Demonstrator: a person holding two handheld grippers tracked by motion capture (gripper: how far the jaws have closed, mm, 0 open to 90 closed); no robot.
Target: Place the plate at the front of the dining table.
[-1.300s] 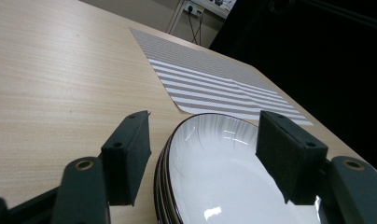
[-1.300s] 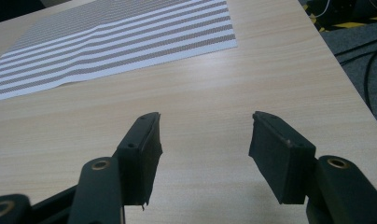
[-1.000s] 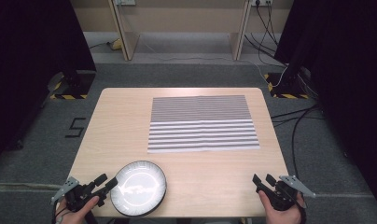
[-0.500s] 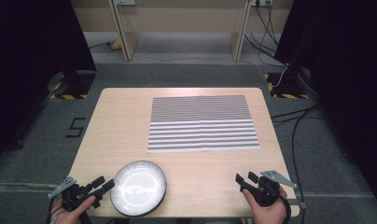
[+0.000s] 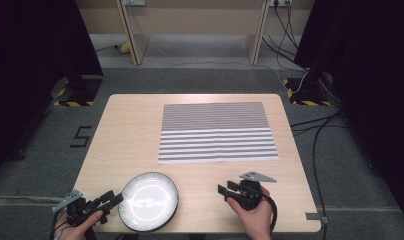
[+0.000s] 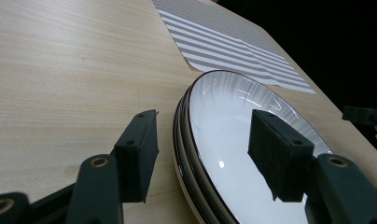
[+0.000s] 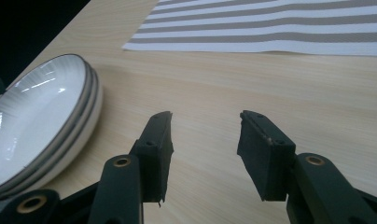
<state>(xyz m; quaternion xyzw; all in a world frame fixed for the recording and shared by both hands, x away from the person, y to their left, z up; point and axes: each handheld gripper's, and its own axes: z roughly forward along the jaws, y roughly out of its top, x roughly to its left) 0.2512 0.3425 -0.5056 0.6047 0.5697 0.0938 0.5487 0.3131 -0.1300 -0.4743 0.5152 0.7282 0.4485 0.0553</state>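
A stack of white plates with dark rims [image 5: 149, 200] [image 6: 238, 140] [image 7: 37, 116] lies near the table's front edge, left of centre. My left gripper [image 5: 111, 199] [image 6: 203, 126] is at the stack's left side. Its jaws straddle the rim, one outside and one over the plate's inside. They have just been closing, but the pads stand clear of the rim. My right gripper [image 5: 222, 190] [image 7: 205, 121] hovers over bare wood to the right of the stack and points at it. Its jaws have also just been closing, with nothing between them.
A grey-and-white striped placemat [image 5: 217, 131] [image 6: 233, 42] [image 7: 270, 28] lies flat on the far half of the wooden table [image 5: 130, 130]. Cables and black stand bases sit on the floor beyond the table's far corners.
My right hand has moved left along the front edge toward the plates. The left hand has stayed at the stack's rim.
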